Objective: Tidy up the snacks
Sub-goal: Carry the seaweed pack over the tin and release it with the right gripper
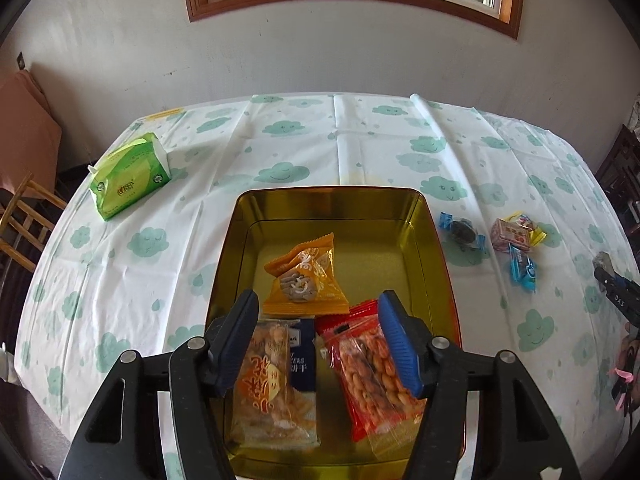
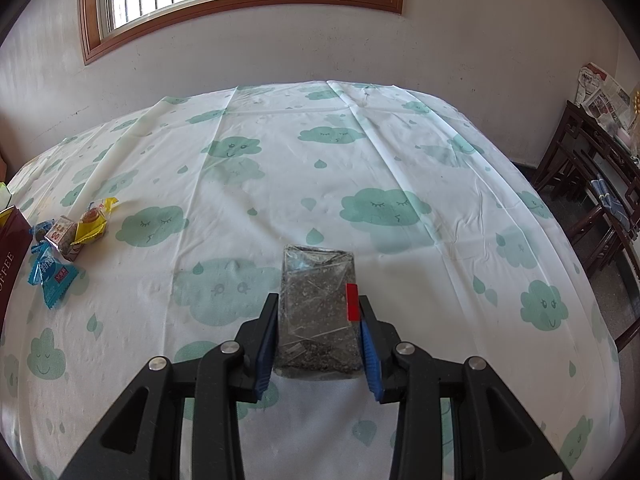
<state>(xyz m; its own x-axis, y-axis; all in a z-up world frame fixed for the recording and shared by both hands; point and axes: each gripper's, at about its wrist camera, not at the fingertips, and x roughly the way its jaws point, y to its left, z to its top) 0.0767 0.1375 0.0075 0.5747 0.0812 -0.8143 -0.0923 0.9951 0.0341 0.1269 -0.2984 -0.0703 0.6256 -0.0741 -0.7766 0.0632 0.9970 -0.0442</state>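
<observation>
A gold tin (image 1: 420,216) stands on the table and holds an orange snack packet (image 1: 308,280), a red peanut packet (image 1: 372,364) and a clear cracker packet (image 1: 272,392) over a dark blue one. My left gripper (image 1: 318,312) is open above these packets and holds nothing. My right gripper (image 2: 318,308) is shut on a dark grey snack bar (image 2: 316,312) in clear wrap with a red tab, held above the cloth. Several small wrapped sweets (image 2: 66,240) lie loose to its left; they also show in the left wrist view (image 1: 512,240).
A green tissue pack (image 1: 130,176) lies at the table's far left. The tin's dark red outer side (image 2: 10,256) shows at the left edge. Dark wooden chairs (image 2: 592,200) stand right of the table, a light wooden chair (image 1: 24,216) stands left.
</observation>
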